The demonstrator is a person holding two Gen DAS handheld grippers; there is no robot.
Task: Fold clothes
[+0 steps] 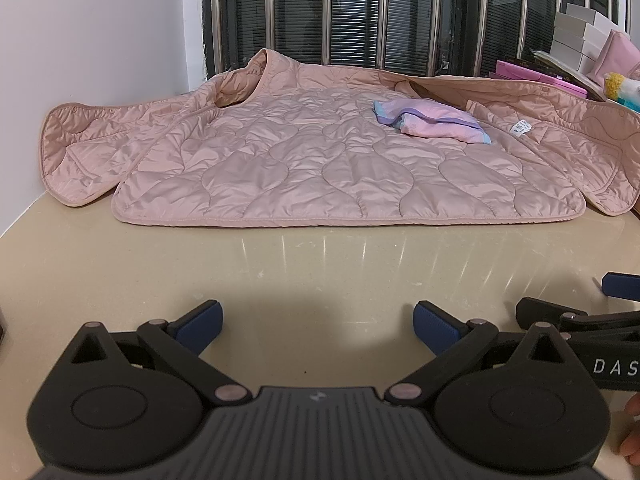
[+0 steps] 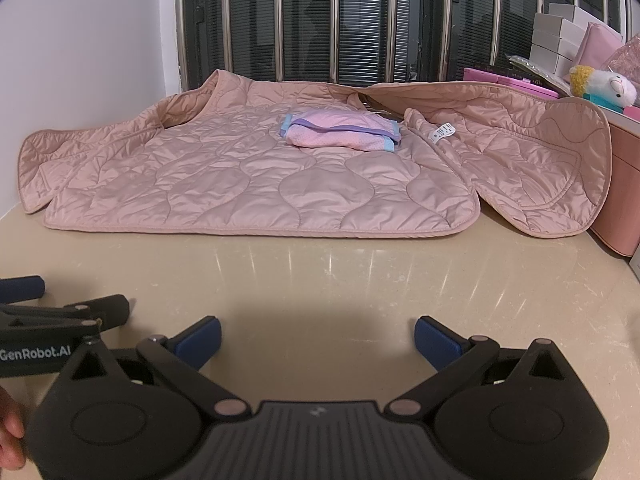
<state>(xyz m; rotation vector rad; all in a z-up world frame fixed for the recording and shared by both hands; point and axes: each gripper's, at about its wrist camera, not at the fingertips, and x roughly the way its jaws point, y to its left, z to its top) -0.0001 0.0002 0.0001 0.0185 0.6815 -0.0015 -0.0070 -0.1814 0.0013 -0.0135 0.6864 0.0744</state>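
Beyond left gripper (image 1: 316, 328), pink jacket (image 1: 320, 168), well apart

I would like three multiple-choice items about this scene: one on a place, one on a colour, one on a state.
1. Where does the small folded cloth lie?
A. on the bare table
B. on the jacket
C. on the white boxes

2. What colour is the jacket?
A. pink
B. green
C. black

3. How do both grippers stand?
A. shut on the jacket
B. shut on nothing
C. open, holding nothing

Answers:
1 B: the folded cloth rests on the spread jacket.
2 A: its quilted cloth is pale pink.
3 C: the left gripper and the right gripper have their jaws wide apart over the bare table.
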